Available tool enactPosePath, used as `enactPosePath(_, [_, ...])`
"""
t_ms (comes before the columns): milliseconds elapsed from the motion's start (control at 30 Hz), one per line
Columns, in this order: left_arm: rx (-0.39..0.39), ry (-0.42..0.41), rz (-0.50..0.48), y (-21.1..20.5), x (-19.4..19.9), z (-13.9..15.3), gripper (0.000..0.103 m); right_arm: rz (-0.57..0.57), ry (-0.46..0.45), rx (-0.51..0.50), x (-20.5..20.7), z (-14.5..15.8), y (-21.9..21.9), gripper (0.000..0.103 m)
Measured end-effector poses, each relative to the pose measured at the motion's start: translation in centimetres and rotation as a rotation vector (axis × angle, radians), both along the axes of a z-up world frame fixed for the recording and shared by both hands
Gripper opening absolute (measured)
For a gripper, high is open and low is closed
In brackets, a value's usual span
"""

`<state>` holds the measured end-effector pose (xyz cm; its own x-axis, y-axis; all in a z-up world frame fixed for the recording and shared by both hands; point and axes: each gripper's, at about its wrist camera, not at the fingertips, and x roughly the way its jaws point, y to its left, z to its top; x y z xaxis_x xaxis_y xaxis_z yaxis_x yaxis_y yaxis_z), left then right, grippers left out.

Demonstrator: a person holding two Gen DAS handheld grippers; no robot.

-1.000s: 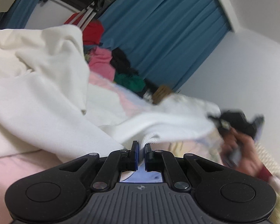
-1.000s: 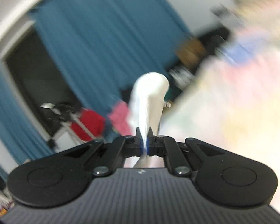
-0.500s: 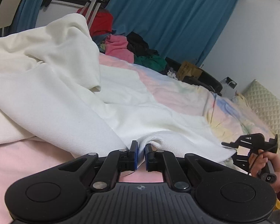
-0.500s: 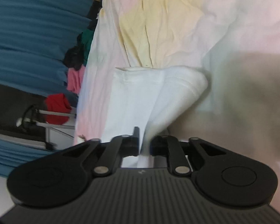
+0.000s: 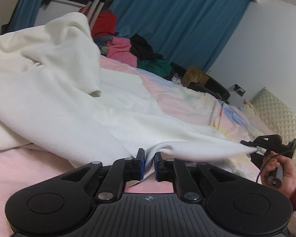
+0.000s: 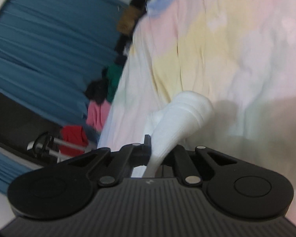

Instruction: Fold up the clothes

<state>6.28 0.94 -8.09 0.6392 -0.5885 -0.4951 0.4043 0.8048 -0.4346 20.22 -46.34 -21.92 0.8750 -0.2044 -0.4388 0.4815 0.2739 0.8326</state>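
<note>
A white knit garment [image 5: 73, 106] lies spread and rumpled over the bed, heaped up at the left. My left gripper [image 5: 148, 158] is shut on its ribbed edge, close above the pink sheet. The edge stretches rightward to my right gripper [image 5: 255, 150], which pinches its other end. In the blurred right wrist view my right gripper [image 6: 157, 148] is shut on a white ribbed fold [image 6: 185, 110] that bulges out past the fingers, over the pastel bedcover [image 6: 236, 49].
A pile of red, pink, black and green clothes [image 5: 132, 49] sits at the far side of the bed before blue curtains [image 5: 177, 19]. A cream quilted headboard [image 5: 278, 110] is at the right. A drying rack [image 6: 49, 148] stands beside the bed.
My right gripper has swung from pointing up at the curtains to low over the bedcover, drawing the garment edge taut. My left gripper has held its grip, nearly still.
</note>
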Motion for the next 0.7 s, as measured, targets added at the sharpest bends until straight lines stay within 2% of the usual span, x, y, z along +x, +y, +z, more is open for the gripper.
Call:
enactPosePath(200, [0.104, 0.021, -0.060, -1.4, 0.0, -0.6, 0.016, 0.019, 0.164, 0.093, -0.5, -4.1, -2.3, 0.006])
enactPosePath(333, [0.131, 0.048, -0.072, -1.3, -0.2, -0.7, 0.020, 0.033, 0.170, 0.084, -0.7, -4.5, -2.2, 0.006])
enactPosePath(433, [0.133, 0.071, -0.075, -0.8, -0.6, -0.3, 0.033, 0.043, 0.177, 0.042, 0.0, -3.9, -1.9, 0.006])
enactPosePath(500, [0.112, 0.107, -0.060, 0.1, -0.9, 0.3, 0.062, 0.035, 0.162, 0.045, 0.3, -3.8, -2.0, 0.006])
enactPosePath(600, [0.028, 0.159, 0.004, 2.5, -1.6, 1.3, 0.072, 0.021, 0.131, 0.095, -0.4, -4.3, -2.5, 0.006])
enactPosePath(700, [-0.112, 0.265, 0.165, 6.6, -1.2, 1.2, 0.082, 0.023, 0.132, 0.103, -0.4, -4.6, -2.7, 0.006])
